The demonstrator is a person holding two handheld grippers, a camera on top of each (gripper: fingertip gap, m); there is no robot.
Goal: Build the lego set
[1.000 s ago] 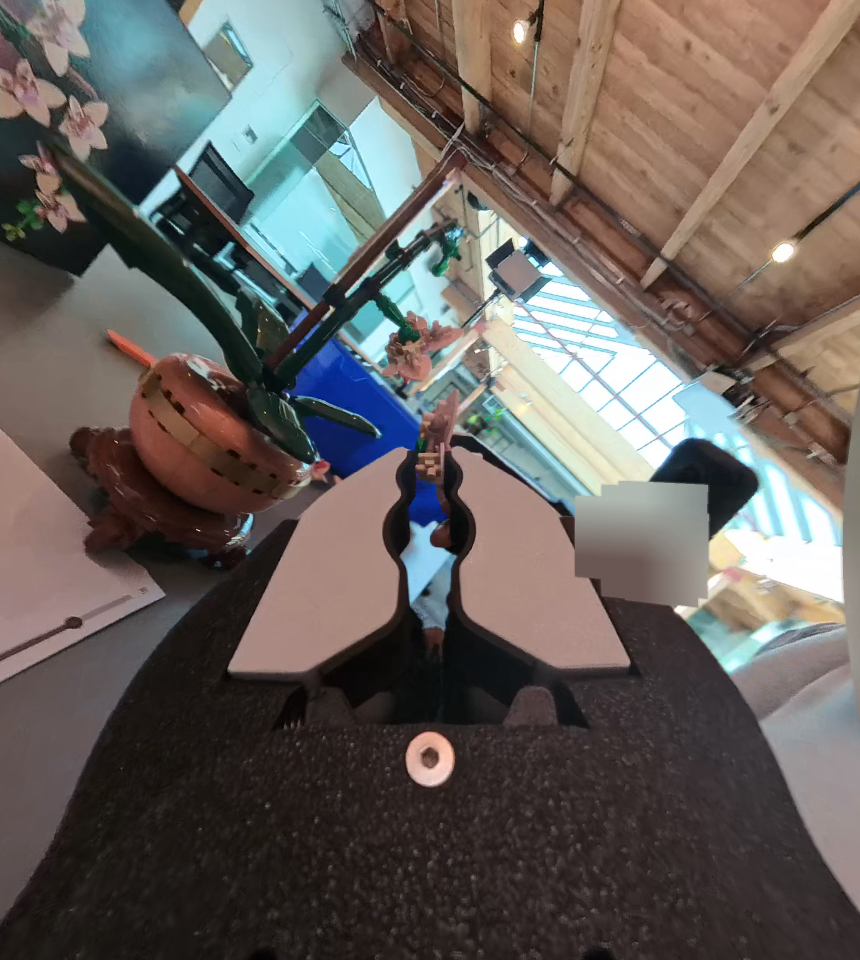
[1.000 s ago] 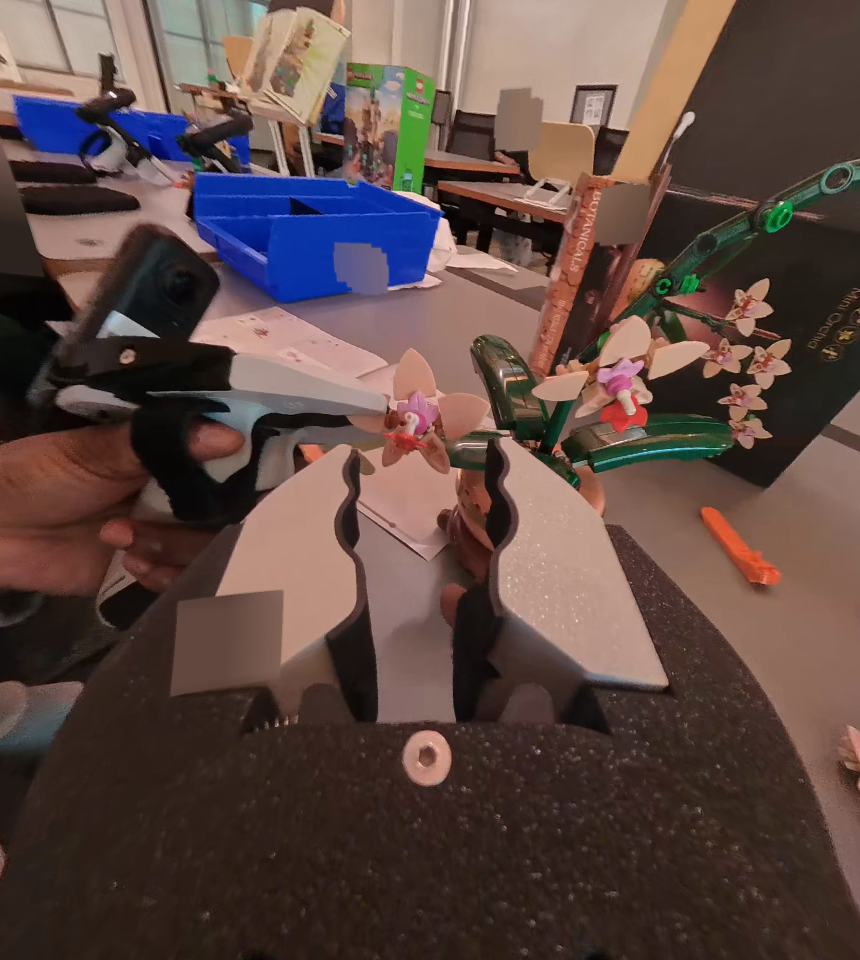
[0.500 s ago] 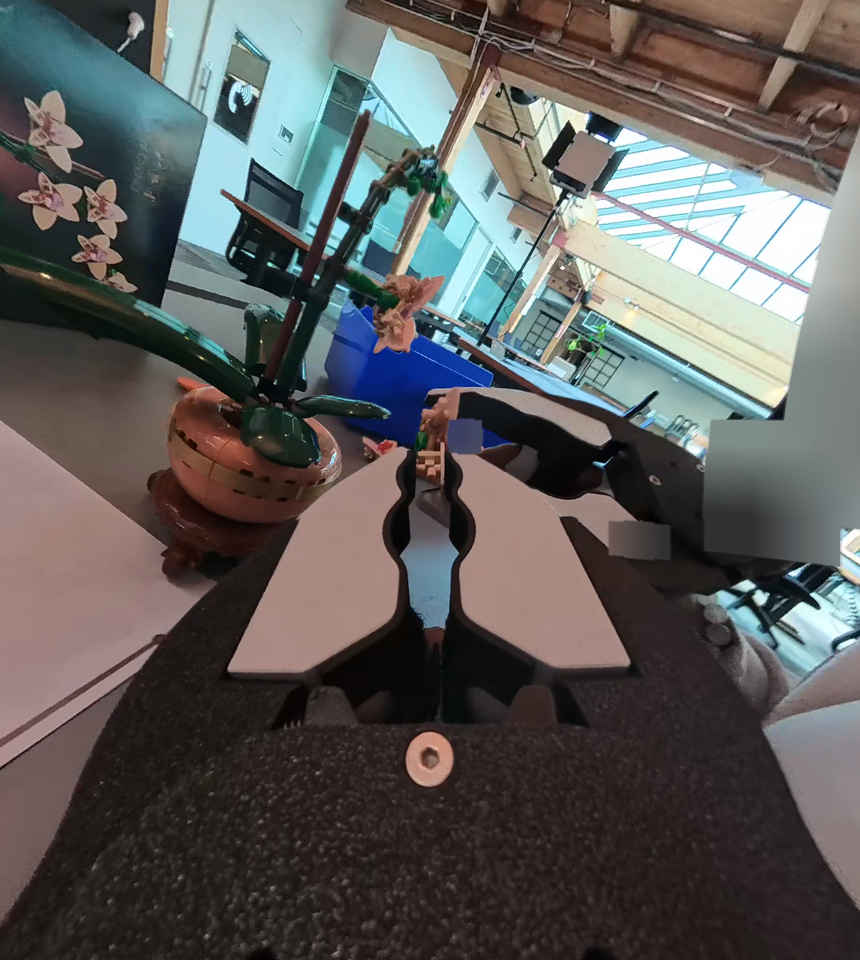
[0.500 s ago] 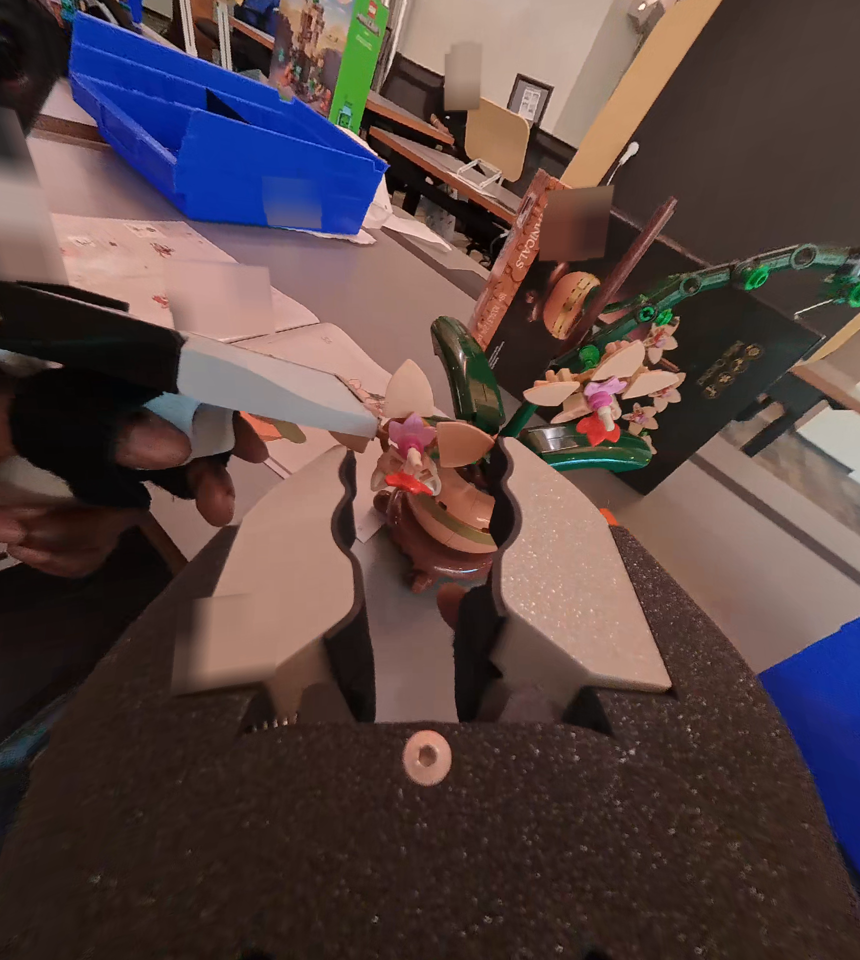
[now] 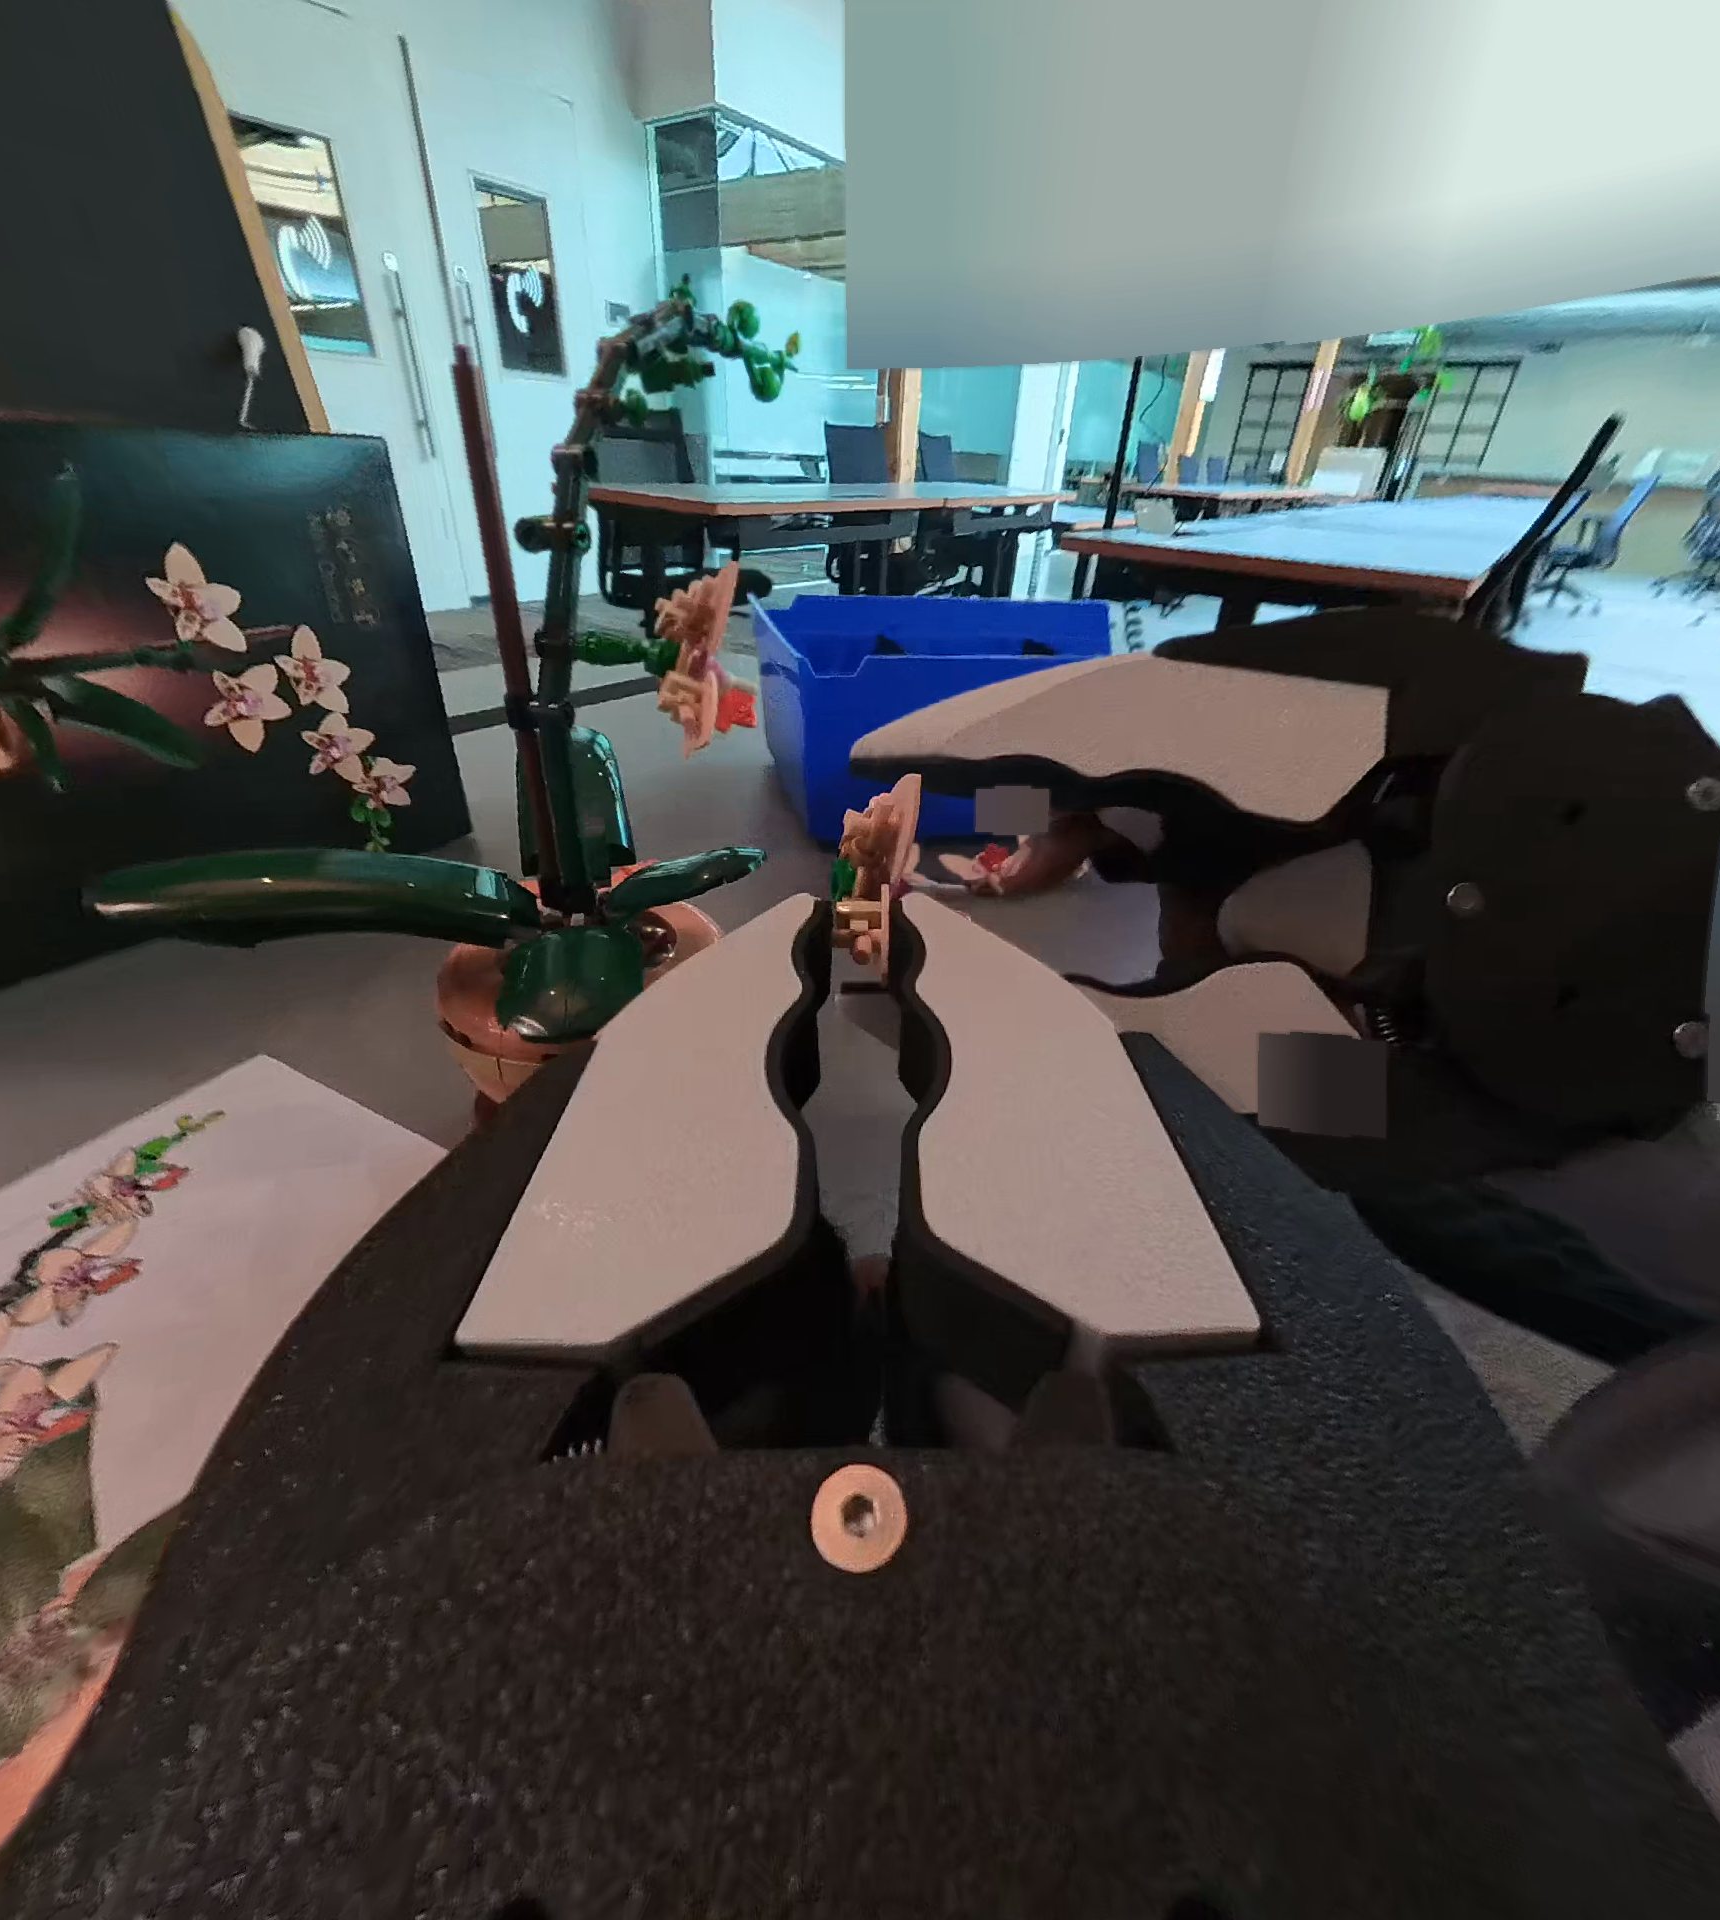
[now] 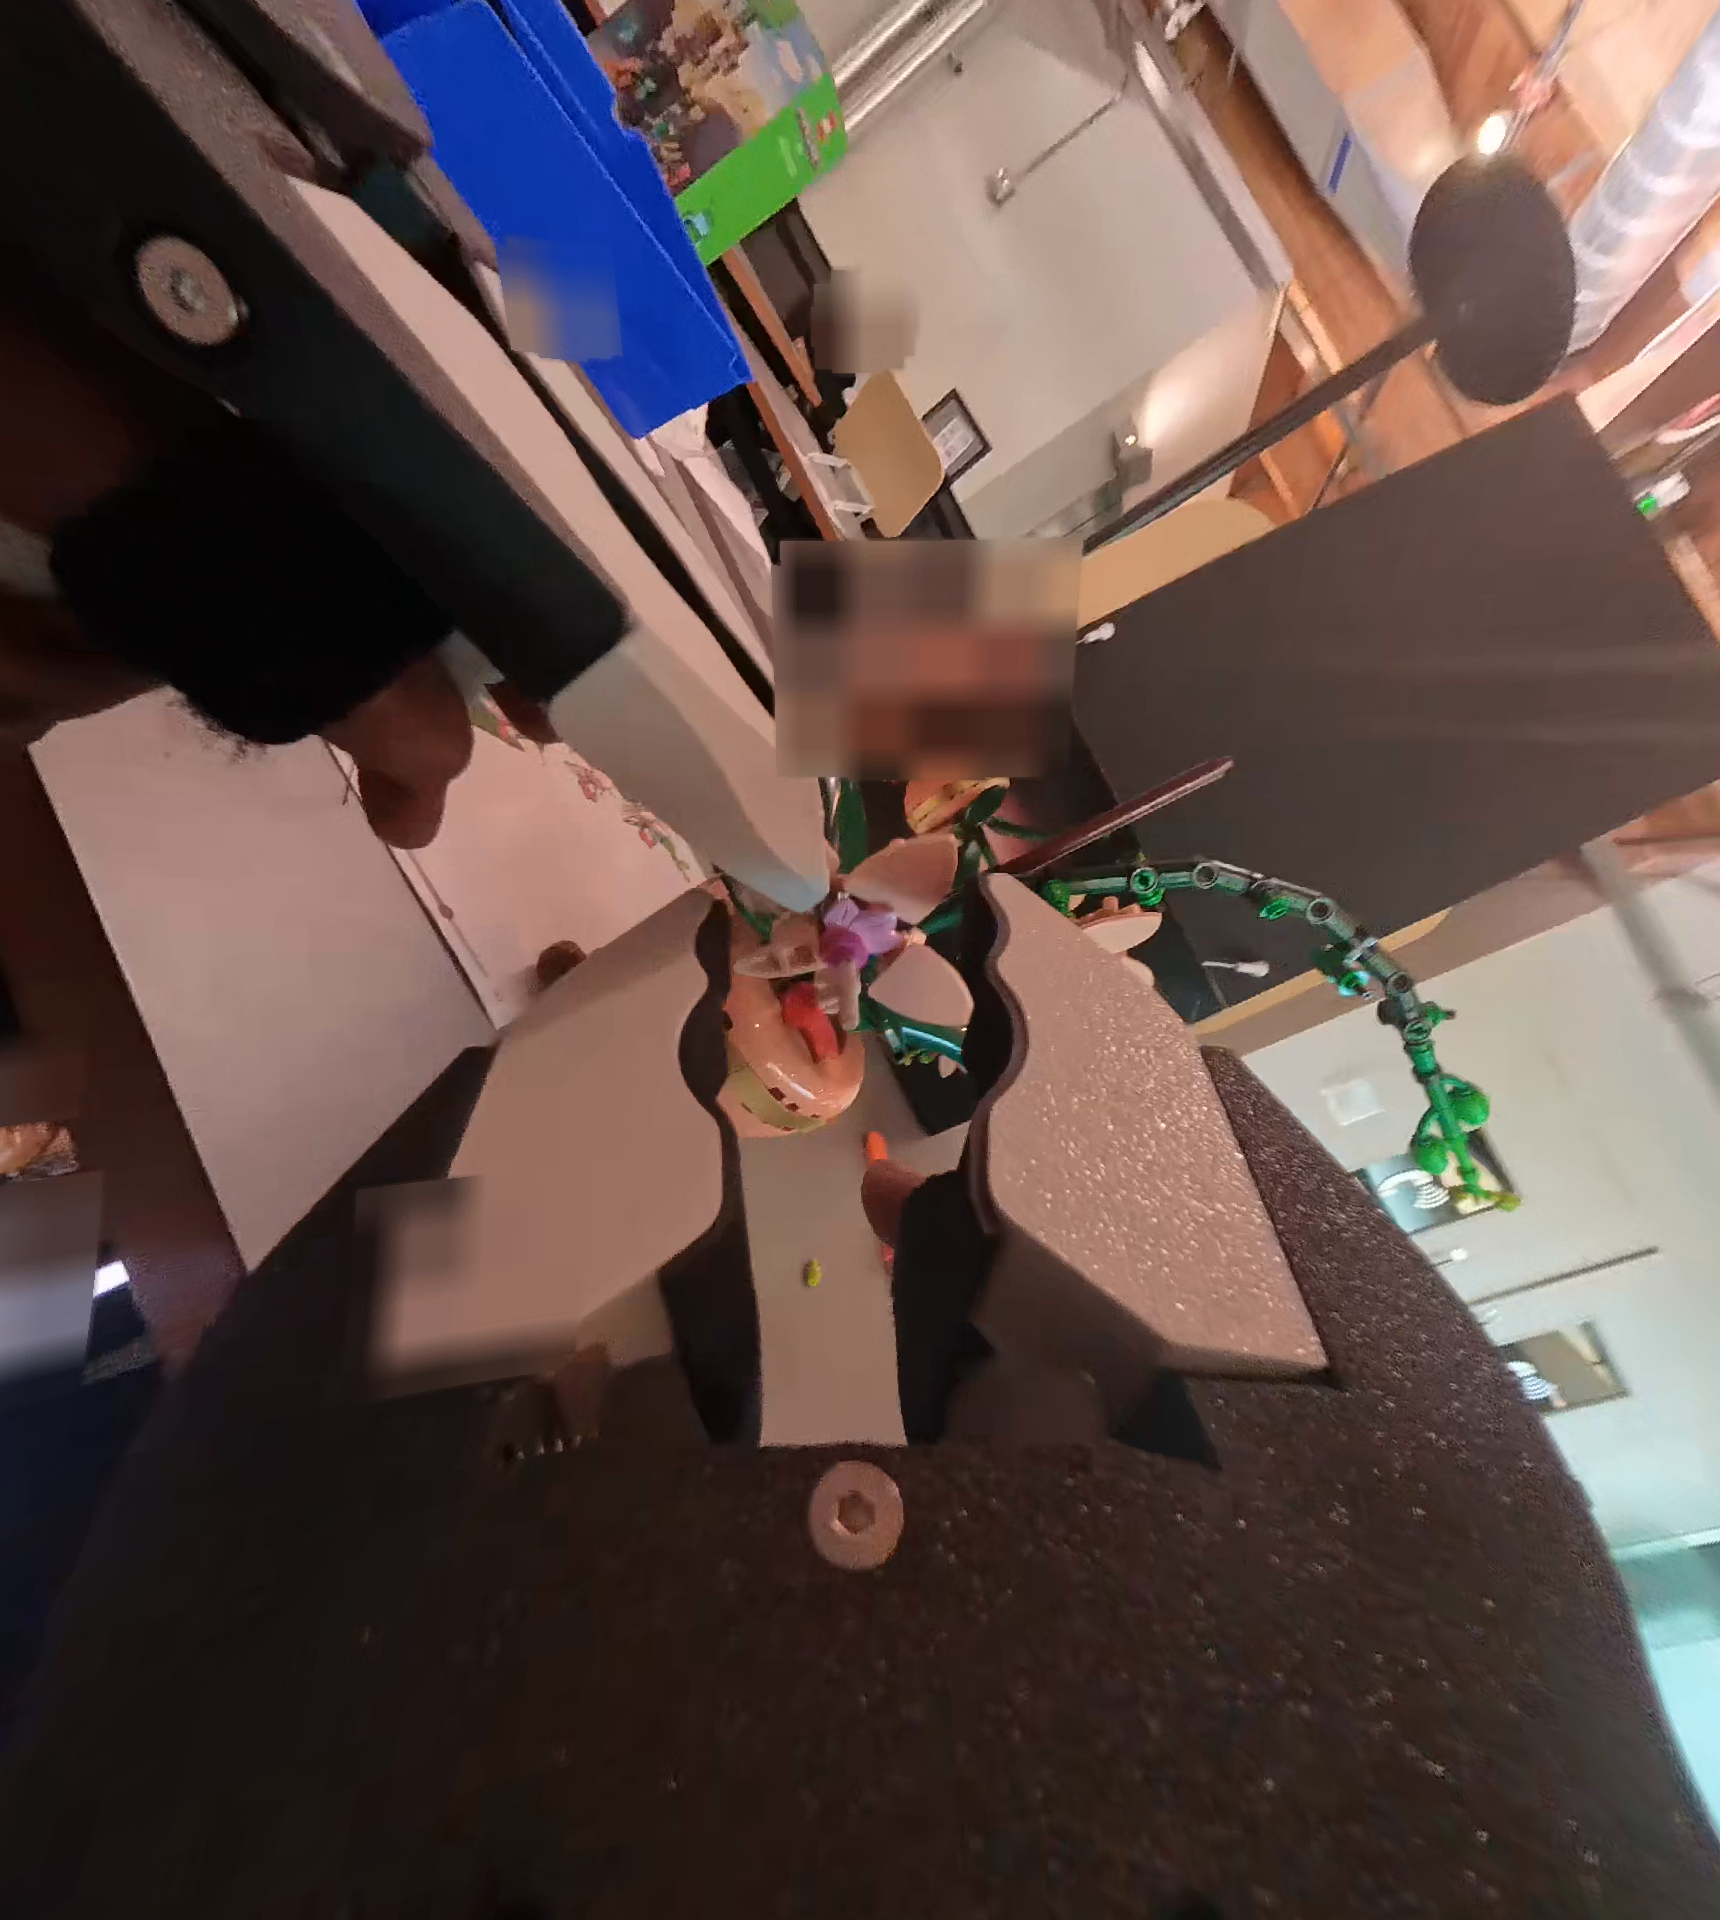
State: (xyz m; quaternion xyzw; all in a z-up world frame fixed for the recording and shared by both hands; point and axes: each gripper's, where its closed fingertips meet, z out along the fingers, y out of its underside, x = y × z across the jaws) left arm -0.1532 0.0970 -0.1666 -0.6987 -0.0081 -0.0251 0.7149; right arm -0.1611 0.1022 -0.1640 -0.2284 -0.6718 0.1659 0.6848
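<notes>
My left gripper (image 5: 861, 920) is shut on a small pink orchid flower (image 5: 879, 840) at its tips. It also shows in the right wrist view, where a left finger (image 6: 710, 800) comes in from the upper left. My right gripper (image 6: 845, 971) is open, with its jaws on either side of that flower (image 6: 858, 933). I cannot tell whether they touch it. In the left wrist view the right gripper (image 5: 970, 862) reaches in from the right. The built orchid stands in a pink pot (image 5: 482, 1039), with a green stem (image 5: 565, 582) carrying one flower (image 5: 698, 665).
The dark set box (image 5: 160, 665) stands behind the plant at left. A blue bin (image 5: 923, 681) is behind the grippers. The instruction booklet (image 5: 56, 1299) lies at front left. An orange tool (image 6: 875, 1146) and a small yellow-green piece (image 6: 812, 1273) lie on the grey table.
My left gripper has tilted down to level, still holding the flower. My right gripper has rolled and closed in, so its open jaws now straddle the flower.
</notes>
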